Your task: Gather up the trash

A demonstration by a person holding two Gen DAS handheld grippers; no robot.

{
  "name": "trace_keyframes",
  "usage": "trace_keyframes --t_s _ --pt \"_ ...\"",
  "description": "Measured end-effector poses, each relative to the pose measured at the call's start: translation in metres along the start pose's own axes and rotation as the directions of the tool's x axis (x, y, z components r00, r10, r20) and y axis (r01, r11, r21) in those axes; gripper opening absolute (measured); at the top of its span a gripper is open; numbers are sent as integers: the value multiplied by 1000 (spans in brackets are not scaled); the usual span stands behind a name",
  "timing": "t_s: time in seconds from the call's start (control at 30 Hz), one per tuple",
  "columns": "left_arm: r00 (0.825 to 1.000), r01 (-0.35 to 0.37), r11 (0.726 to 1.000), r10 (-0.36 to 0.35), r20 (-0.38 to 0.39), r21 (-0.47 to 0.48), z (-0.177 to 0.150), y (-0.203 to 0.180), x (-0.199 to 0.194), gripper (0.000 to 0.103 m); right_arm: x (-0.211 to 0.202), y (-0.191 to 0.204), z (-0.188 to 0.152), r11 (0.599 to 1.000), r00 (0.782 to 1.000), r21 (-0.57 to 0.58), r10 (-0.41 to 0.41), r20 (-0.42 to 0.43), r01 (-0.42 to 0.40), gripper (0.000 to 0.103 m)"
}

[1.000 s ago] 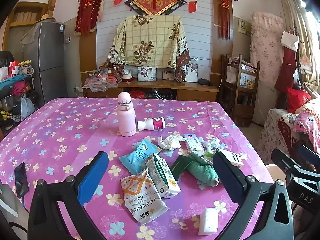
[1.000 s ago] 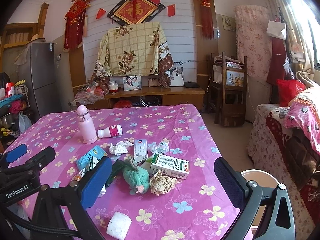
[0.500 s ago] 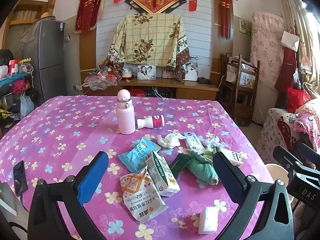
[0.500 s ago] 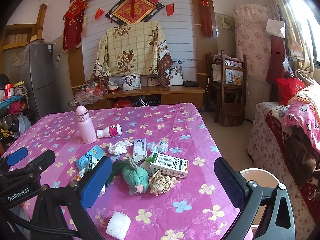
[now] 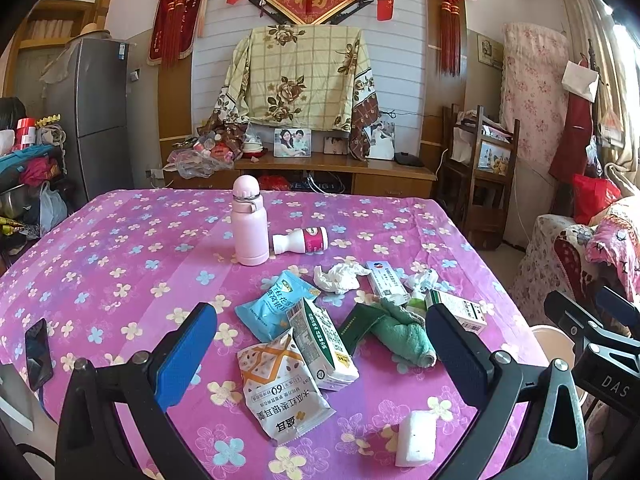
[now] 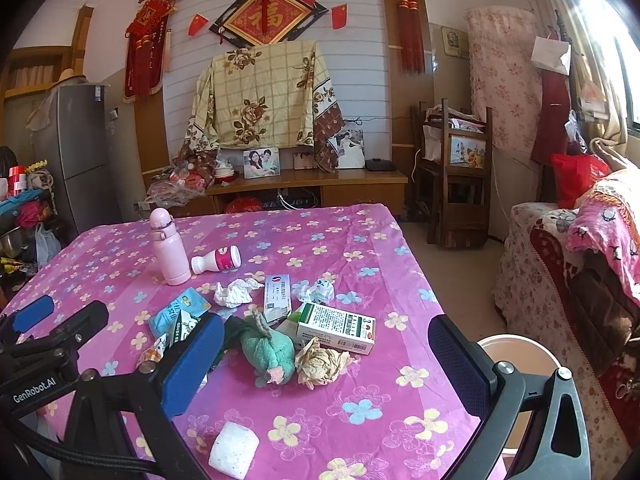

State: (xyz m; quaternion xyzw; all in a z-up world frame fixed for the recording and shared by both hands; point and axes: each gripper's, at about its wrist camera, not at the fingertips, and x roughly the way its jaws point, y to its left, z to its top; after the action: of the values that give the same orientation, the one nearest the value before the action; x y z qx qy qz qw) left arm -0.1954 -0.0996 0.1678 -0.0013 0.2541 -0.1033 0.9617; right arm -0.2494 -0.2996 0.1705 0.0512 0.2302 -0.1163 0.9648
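Observation:
Litter lies on the pink flowered tablecloth (image 5: 120,248): a white snack bag (image 5: 282,390), a green-and-white carton (image 5: 324,344), a blue packet (image 5: 276,304), crumpled white tissue (image 5: 336,278), a rolled green cloth (image 6: 266,346), a crumpled brown paper (image 6: 322,362), a green-and-white box (image 6: 338,328) and a white foam block (image 6: 234,448). My left gripper (image 5: 320,344) hovers open over the bag and carton. My right gripper (image 6: 326,354) is open above the cloth and brown paper. Neither holds anything.
A pink flask (image 5: 250,222) stands behind the litter with a small white bottle (image 5: 302,240) lying beside it. A pale bin (image 6: 520,364) stands on the floor off the table's right edge, next to a covered sofa (image 6: 572,264). A phone (image 5: 38,354) lies at the left edge.
Both grippers have drifted slightly, so the litter sits a touch higher in each view. Both stay open and nothing on the table has moved.

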Motion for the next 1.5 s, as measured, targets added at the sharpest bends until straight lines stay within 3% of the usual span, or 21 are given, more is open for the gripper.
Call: trace_keyframes --t_s 1.5 --pt "999 0 1000 0 -51 -8 -7 5 12 103 9 -3 -6 1000 999 -6 10 -44 -10 103"
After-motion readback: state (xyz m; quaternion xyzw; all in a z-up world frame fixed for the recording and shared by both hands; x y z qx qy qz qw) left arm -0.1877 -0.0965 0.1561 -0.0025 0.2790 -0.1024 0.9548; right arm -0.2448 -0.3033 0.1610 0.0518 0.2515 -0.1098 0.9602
